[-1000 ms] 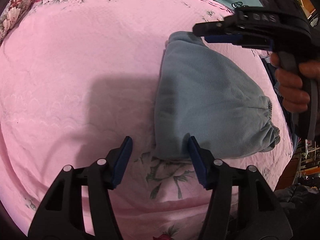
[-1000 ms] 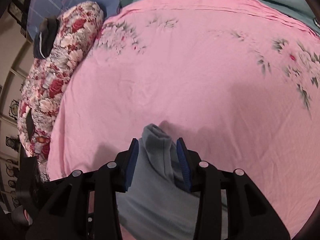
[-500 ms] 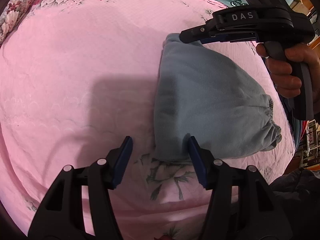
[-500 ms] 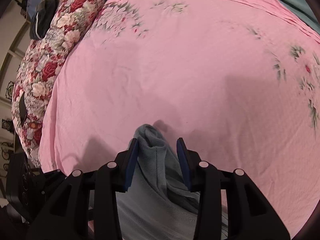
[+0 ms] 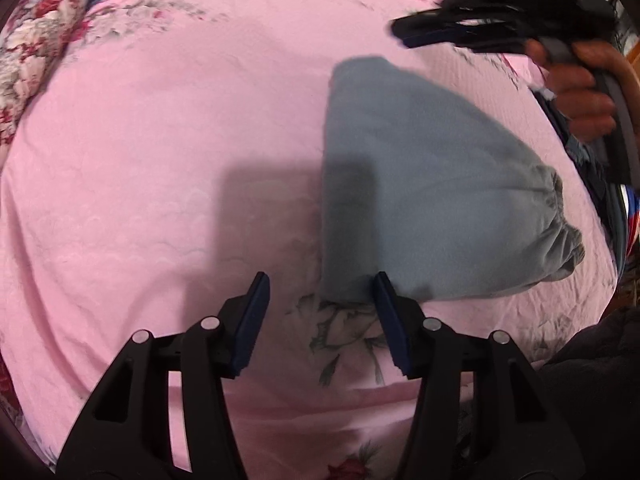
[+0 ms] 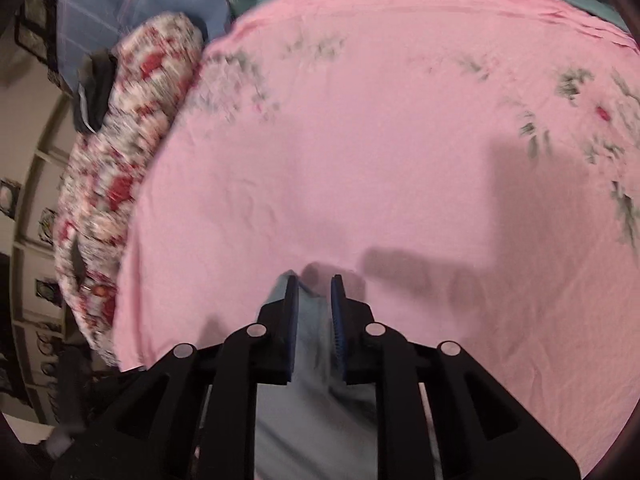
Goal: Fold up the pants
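Observation:
The grey-blue pants lie folded into a compact wedge on the pink bedspread, elastic waistband to the right. My left gripper hovers open at the bundle's near corner, jaws closing slightly, with only the corner's edge by its right finger. My right gripper, blurred and held by a hand, sits just beyond the far corner, apart from the cloth. In the right wrist view the right gripper has its jaws closing to a narrow gap; the pants show beneath them, not pinched.
A floral pillow with a dark object on it lies along the bed's left side. A blue pillow is behind it. Dark clothing sits off the bed's right edge. Bare bedspread stretches ahead.
The right gripper has come off the pants' far corner, moved away and narrowed its jaws. That corner now lies flat. The left gripper has hardly moved.

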`<state>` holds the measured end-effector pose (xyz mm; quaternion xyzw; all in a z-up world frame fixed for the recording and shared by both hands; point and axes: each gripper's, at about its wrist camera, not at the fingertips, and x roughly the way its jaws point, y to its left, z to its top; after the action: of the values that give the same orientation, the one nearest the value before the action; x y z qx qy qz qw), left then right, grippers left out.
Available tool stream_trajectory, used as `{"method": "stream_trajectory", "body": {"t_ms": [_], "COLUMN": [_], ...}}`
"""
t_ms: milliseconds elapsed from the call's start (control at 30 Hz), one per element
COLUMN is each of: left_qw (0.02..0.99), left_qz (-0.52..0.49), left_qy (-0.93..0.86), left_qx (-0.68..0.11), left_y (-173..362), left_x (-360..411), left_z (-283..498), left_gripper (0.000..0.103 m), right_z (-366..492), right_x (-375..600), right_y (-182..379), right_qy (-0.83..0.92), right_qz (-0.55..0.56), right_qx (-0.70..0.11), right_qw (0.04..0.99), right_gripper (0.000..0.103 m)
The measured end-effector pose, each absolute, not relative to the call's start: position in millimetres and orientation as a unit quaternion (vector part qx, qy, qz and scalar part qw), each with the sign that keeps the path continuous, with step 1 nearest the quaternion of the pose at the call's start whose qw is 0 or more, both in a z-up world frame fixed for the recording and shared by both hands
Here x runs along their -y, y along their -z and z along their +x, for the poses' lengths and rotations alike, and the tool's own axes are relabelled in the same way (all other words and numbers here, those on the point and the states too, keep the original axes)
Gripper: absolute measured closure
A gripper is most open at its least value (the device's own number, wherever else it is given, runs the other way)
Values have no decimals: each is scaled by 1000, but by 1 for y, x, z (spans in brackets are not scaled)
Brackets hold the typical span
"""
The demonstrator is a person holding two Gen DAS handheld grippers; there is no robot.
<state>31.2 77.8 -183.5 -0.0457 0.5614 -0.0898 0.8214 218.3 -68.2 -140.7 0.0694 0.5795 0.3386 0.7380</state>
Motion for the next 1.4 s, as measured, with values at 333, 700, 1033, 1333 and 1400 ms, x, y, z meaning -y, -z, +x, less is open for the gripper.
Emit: {"method": "stream_trajectory", "body": {"t_ms": [333, 700, 1033, 1333, 1400], "left_qw": [838, 824, 809, 784, 773], "left_qz": [-59, -4, 94, 21, 17], "left_qy": [181, 210, 275, 337, 317], "left_qx": [-511, -527, -511, -520, -550], "left_y": [147, 162, 158, 161, 179], "left_x": [-35, 2, 16, 72, 85], "left_z": [63, 48, 26, 44, 47], "left_gripper": [41, 28, 27, 25, 25], "right_z": [96, 19, -5, 49, 60], "right_x": [176, 202, 222, 247, 256], "right_y": [142, 137, 134, 132, 140], "right_qy": [-388, -328, -245, -165, -197], "right_qz": [115, 79, 115, 108, 83], "right_qx": [-577, -537, -544, -522, -537], "right_qw": [710, 773, 794, 830, 816], "right_gripper": [82, 64, 63, 49, 49]}}
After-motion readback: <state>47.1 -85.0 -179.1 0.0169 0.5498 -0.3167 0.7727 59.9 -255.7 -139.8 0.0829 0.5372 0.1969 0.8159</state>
